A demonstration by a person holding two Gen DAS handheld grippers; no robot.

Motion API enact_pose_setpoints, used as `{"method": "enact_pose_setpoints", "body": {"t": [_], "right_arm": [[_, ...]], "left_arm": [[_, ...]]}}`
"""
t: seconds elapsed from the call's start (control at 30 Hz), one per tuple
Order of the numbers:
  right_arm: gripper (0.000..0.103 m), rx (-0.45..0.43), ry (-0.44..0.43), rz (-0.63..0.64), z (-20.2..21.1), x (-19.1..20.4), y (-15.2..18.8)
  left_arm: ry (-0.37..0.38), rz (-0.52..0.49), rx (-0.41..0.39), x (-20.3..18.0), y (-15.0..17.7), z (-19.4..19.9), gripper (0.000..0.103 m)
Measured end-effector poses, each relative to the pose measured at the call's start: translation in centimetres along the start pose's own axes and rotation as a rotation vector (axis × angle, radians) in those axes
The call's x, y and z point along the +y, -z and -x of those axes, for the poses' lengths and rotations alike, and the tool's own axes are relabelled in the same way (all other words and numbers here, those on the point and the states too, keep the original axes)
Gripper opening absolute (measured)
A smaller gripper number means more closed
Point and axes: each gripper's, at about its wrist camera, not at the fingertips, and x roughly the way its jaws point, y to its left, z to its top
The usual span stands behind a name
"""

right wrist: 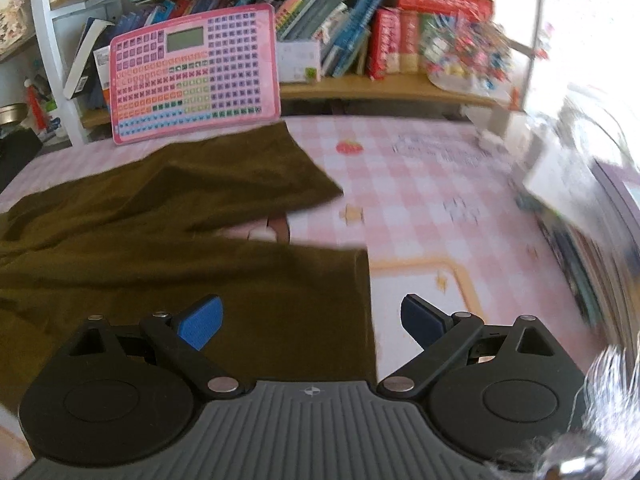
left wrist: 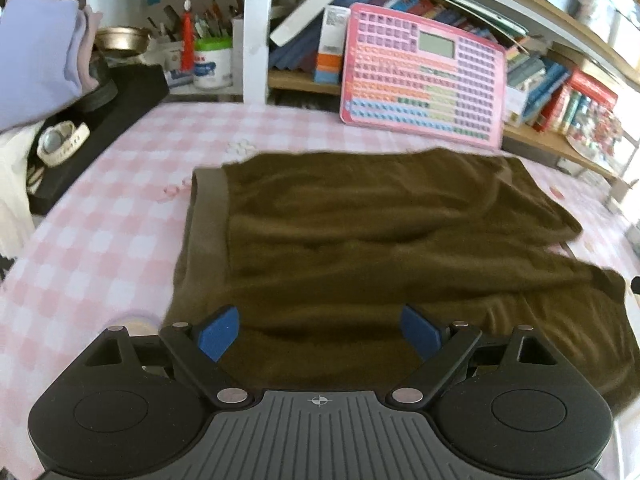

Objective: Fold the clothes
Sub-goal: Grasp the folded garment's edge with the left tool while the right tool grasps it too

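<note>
A pair of olive-brown shorts [left wrist: 380, 240] lies spread flat on the pink checked tablecloth [left wrist: 100, 248], its waistband [left wrist: 208, 216] at the left and two legs to the right. My left gripper [left wrist: 320, 332] hovers open over the near edge of the shorts, close to the waistband, with nothing between its blue pads [left wrist: 219, 332]. In the right wrist view the shorts [right wrist: 160, 240] fill the left half. My right gripper [right wrist: 312, 324] is open above the near leg's hem [right wrist: 364, 300]; the left pad is over cloth, the right pad over bare tablecloth [right wrist: 460, 208].
A pink toy tablet [left wrist: 424, 80] leans against the bookshelf [left wrist: 560, 92] behind the table. At far left stand a black box with a white watch [left wrist: 64, 140], folded lilac clothes [left wrist: 36, 60] and a pen tub [left wrist: 212, 62]. Books and papers [right wrist: 568, 208] crowd the table's right edge.
</note>
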Motion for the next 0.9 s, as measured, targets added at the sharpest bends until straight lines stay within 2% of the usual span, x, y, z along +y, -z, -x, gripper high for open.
{"method": "enact_pose_setpoints", "body": {"t": [0.33, 0.5, 0.63, 0.83, 0.9], "right_arm": [[0.096, -0.039, -0.164, 0.175, -7.0, -2.9, -10.3], [0.096, -0.047, -0.233, 0.263, -10.6, -2.8, -13.9], [0.096, -0.043, -0.266, 0.307, -13.7, -2.9, -15.9], [0.093, -0.038, -0.270, 0.358, -17.8, -2.8, -17.7], [0.089, -0.033, -0.275, 0.361, -19.0, -2.9, -18.1]], "left_arm": [[-0.014, -0.046, -0.047, 0.2, -6.2, -3.0, 0.091], [-0.045, -0.069, -0.056, 0.3, -8.7, -4.9, 0.091], [-0.061, -0.093, -0.043, 0.7, -10.0, -6.9, 0.091], [-0.118, -0.116, -0.014, 1.4, -10.9, -10.0, 0.091], [-0.123, -0.118, -0.006, 1.7, -10.9, -10.8, 0.091]]}}
